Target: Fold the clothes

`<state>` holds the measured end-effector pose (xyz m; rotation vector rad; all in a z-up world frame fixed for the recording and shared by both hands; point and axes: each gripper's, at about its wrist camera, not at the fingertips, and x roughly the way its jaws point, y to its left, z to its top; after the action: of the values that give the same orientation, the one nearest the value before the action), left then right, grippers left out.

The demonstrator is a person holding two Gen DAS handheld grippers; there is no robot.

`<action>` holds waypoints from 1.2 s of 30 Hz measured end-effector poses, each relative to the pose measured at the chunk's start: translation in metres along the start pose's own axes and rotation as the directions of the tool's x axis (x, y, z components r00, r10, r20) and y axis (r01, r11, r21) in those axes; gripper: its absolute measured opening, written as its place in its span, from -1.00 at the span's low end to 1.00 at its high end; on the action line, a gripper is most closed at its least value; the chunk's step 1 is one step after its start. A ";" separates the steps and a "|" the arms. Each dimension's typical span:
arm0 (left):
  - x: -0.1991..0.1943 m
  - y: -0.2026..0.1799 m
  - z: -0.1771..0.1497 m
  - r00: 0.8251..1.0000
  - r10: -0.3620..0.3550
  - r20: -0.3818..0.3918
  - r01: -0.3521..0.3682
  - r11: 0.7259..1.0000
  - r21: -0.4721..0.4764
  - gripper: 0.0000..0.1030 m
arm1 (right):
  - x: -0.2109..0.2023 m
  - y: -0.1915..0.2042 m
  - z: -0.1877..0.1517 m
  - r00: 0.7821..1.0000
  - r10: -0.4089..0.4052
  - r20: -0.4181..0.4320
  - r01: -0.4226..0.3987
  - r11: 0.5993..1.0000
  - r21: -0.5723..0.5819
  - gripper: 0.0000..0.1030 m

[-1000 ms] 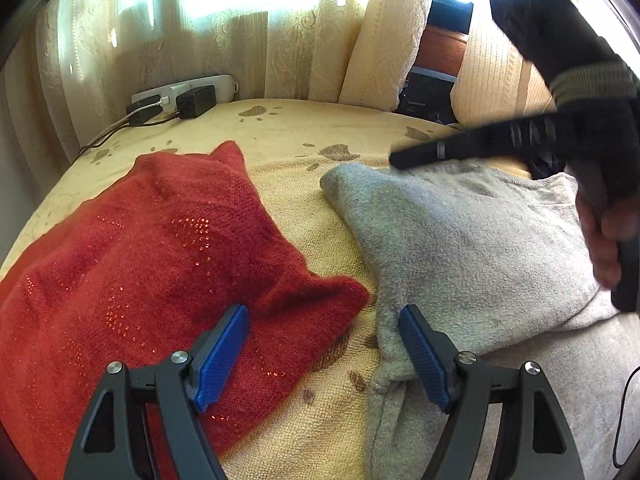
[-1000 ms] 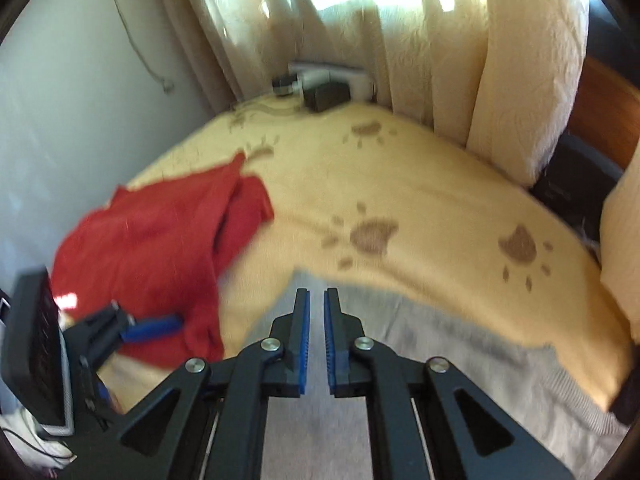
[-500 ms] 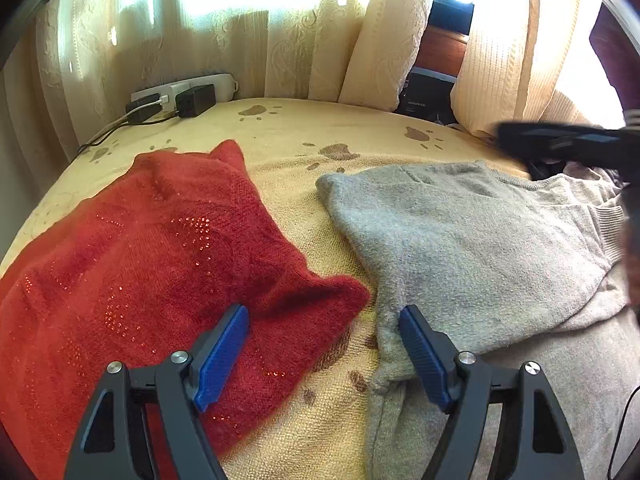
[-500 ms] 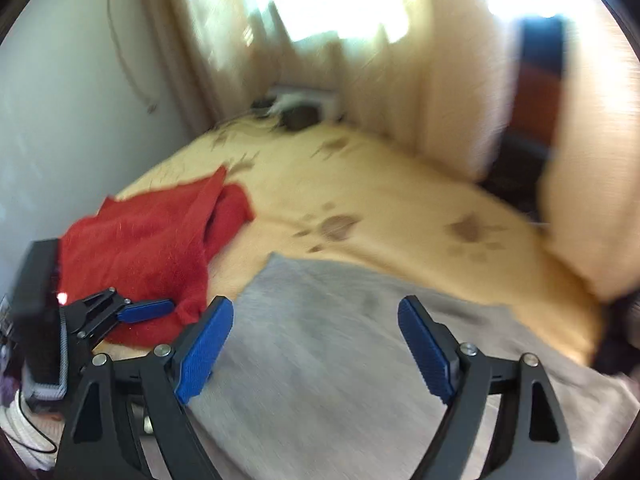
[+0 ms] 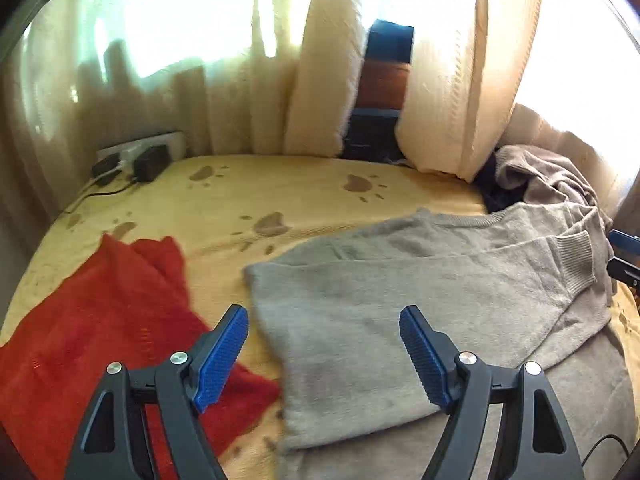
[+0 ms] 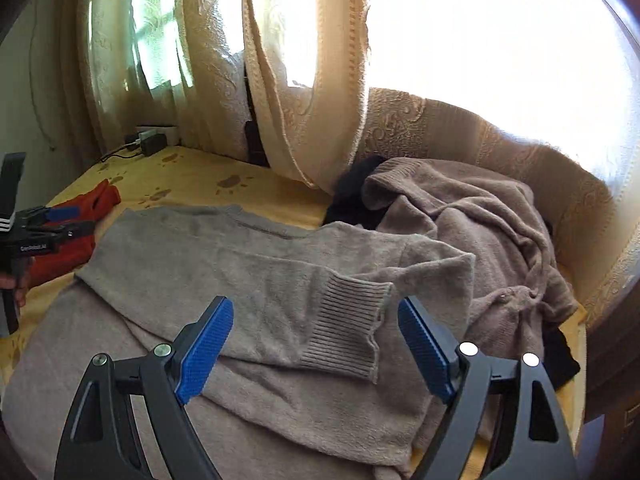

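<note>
A grey sweater (image 5: 400, 300) lies spread on the yellow paw-print bed cover (image 5: 280, 192), one sleeve folded across its body, with the ribbed cuff (image 6: 344, 324) on top. My left gripper (image 5: 324, 356) is open and empty, hovering over the sweater's left edge. My right gripper (image 6: 316, 344) is open and empty, just above the cuff. The sweater also shows in the right wrist view (image 6: 224, 260). The left gripper shows at the far left of the right wrist view (image 6: 60, 220).
A red sweater (image 5: 100, 328) lies left of the grey one. A crumpled beige garment (image 6: 480, 232) and something black (image 6: 356, 196) are piled at the right by the curtains (image 6: 304, 80). A power strip with plugs (image 5: 136, 156) sits at the back left corner.
My right gripper opened, let go of the sleeve and swung right toward the pile. My left gripper moved right, from between the two sweaters to over the grey one.
</note>
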<state>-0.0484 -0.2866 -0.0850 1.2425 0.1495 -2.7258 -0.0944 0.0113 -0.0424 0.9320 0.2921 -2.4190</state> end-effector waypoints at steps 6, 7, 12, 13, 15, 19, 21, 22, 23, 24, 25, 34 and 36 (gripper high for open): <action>0.045 -0.003 -0.013 0.994 0.102 -0.039 -0.102 0.995 0.011 0.86 | 0.061 -0.002 -0.024 0.984 -0.108 -0.140 0.094 0.990 -0.106 0.68; 0.047 0.007 -0.014 0.996 0.069 -0.055 -0.071 0.997 -0.035 0.96 | 0.065 -0.007 -0.032 0.986 -0.113 -0.126 0.096 0.987 -0.127 0.68; 0.053 0.018 -0.016 0.996 0.042 -0.075 -0.049 0.995 -0.083 1.00 | 0.067 0.005 -0.045 0.982 -0.179 -0.066 0.160 0.961 -0.226 0.70; 0.053 0.016 -0.016 0.996 0.050 -0.073 -0.056 0.995 -0.077 1.00 | 0.066 0.005 -0.045 0.982 -0.179 -0.065 0.160 0.961 -0.227 0.71; 0.053 0.017 -0.017 0.996 0.042 -0.075 -0.048 0.995 -0.087 1.00 | 0.066 0.005 -0.045 0.982 -0.179 -0.064 0.160 0.960 -0.228 0.72; 0.051 0.014 -0.016 0.995 0.064 -0.070 -0.070 0.994 -0.080 1.00 | 0.068 0.006 -0.045 0.982 -0.179 -0.060 0.160 0.959 -0.235 0.75; 0.051 0.009 -0.015 0.993 0.101 -0.063 -0.105 0.992 -0.064 1.00 | 0.069 0.009 -0.045 0.979 -0.195 -0.053 0.176 0.952 -0.249 0.76; 0.050 0.006 -0.014 0.991 0.122 -0.059 -0.125 0.990 -0.057 1.00 | 0.068 0.012 -0.045 0.975 -0.219 -0.040 0.201 0.943 -0.265 0.76; 0.045 0.003 -0.014 0.989 0.137 -0.060 -0.140 0.989 -0.052 1.00 | 0.067 0.017 -0.047 0.969 -0.247 -0.024 0.230 0.931 -0.284 0.78; 0.040 0.001 -0.015 0.987 0.149 -0.063 -0.152 0.987 -0.048 1.00 | 0.066 0.021 -0.048 0.961 -0.275 -0.008 0.260 0.917 -0.303 0.80; 0.035 -0.001 -0.015 0.985 0.162 -0.065 -0.165 0.985 -0.043 1.00 | 0.063 0.025 -0.048 0.954 -0.301 0.008 0.288 0.902 -0.321 0.82; -0.072 -0.014 -0.055 0.998 -0.001 0.060 -0.002 0.999 0.052 1.00 | -0.093 0.018 -0.080 0.977 -0.160 0.142 0.189 0.958 -0.217 1.00; -0.089 -0.014 -0.073 0.998 -0.023 0.060 0.018 0.997 0.076 1.00 | -0.129 0.010 -0.098 0.979 -0.123 0.163 0.151 0.974 -0.171 1.00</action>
<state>0.0611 -0.2537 -0.0648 1.1807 0.0537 -2.8078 0.0465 0.0903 -0.0282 0.6619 0.5286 -2.5211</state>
